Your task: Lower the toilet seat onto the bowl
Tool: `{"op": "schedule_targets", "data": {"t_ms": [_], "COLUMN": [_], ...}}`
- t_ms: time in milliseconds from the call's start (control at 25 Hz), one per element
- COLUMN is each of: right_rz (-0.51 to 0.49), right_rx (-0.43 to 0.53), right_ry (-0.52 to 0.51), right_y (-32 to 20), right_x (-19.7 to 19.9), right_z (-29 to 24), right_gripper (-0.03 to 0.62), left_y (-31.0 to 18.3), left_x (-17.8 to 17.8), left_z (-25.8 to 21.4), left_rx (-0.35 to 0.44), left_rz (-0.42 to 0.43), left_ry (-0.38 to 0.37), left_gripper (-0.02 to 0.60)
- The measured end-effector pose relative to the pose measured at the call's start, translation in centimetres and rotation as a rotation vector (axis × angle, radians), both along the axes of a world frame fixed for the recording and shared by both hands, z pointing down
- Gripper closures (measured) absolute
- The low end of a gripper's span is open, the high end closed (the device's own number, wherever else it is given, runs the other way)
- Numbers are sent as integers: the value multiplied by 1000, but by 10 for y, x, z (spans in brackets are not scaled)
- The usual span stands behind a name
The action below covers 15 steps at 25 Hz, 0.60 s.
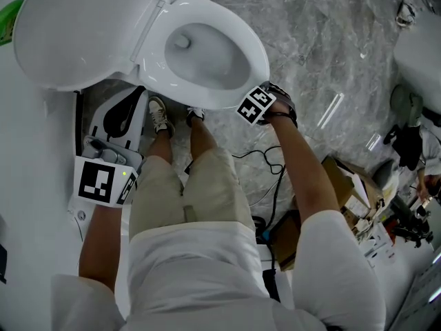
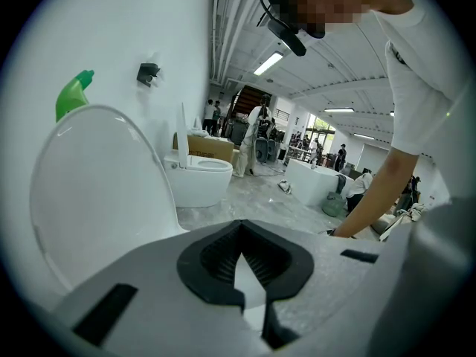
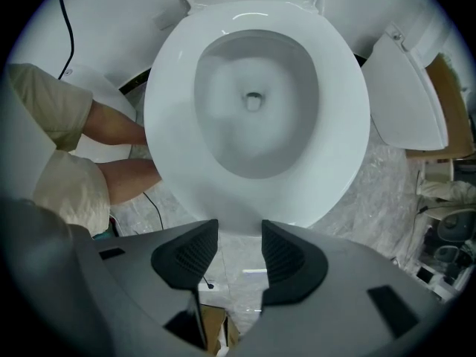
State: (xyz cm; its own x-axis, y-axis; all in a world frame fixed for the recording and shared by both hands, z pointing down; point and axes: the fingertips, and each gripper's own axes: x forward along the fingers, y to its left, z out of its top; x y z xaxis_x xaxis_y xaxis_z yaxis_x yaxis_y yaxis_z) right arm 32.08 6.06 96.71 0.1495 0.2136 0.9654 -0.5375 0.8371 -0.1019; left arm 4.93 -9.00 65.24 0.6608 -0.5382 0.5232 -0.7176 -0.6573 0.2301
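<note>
Right hand-held gripper (image 3: 239, 227) half open, empty — at 6 o'clock of the lowered toilet seat (image 3: 167, 125), perhaps touching its edge. Left hand-held gripper (image 2: 239, 229) clenched, empty; grey marble floor (image 1: 331, 40) below.

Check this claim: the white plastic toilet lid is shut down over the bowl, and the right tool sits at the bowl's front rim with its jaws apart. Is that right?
Not quite. The white plastic toilet lid stands raised, not shut over the white ceramic bowl; the head view shows it. The right tool is at the front rim, jaws apart.
</note>
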Motion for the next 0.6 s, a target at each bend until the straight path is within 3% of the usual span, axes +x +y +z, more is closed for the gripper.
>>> {"op": "schedule_targets", "data": {"t_ms": [120, 280, 480, 600], "right_rz": [29, 91, 172, 228], "right_rx": [-51, -48, -46, 22], "right_ry": [-11, -9, -19, -62], "right_y": [12, 30, 59, 62], "right_x": [-6, -17, -41, -66], "right_z": [-4, -15, -35, -52], "right_gripper": [391, 407, 594, 595], "left_y": [4, 11, 25, 32], "left_x": [-8, -23, -44, -54], "left_z": [-3, -10, -24, -38], "left_rx": [8, 21, 37, 55], "left_rz": [1, 7, 27, 51], "left_ry": [8, 23, 38, 44], "left_gripper": [581, 581, 581, 580]}}
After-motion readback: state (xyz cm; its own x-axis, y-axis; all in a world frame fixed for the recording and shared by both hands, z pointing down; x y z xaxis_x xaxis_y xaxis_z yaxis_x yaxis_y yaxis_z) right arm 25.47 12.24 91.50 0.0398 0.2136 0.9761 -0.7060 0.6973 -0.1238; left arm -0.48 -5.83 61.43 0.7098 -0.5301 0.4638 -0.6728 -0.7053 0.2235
